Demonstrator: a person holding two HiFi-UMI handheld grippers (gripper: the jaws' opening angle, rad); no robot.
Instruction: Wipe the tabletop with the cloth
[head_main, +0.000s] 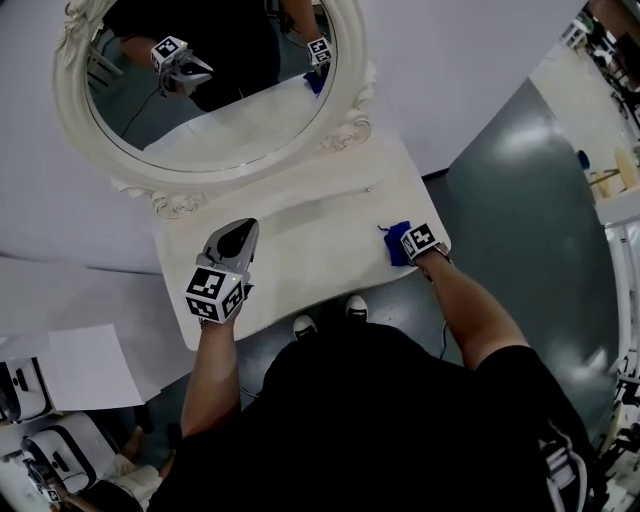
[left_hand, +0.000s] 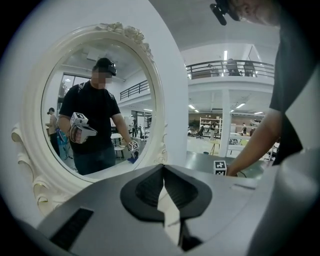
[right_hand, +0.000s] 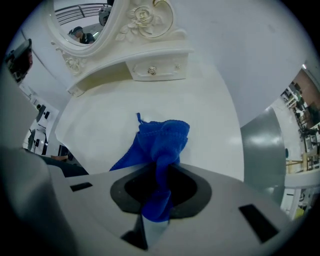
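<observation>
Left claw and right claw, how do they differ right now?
The left claw is shut on nothing; the right claw is shut on the blue cloth. The left claw is over the front left of the table and points toward the mirror; the right claw is at the table's right end. Both are shut and over the white table.
</observation>
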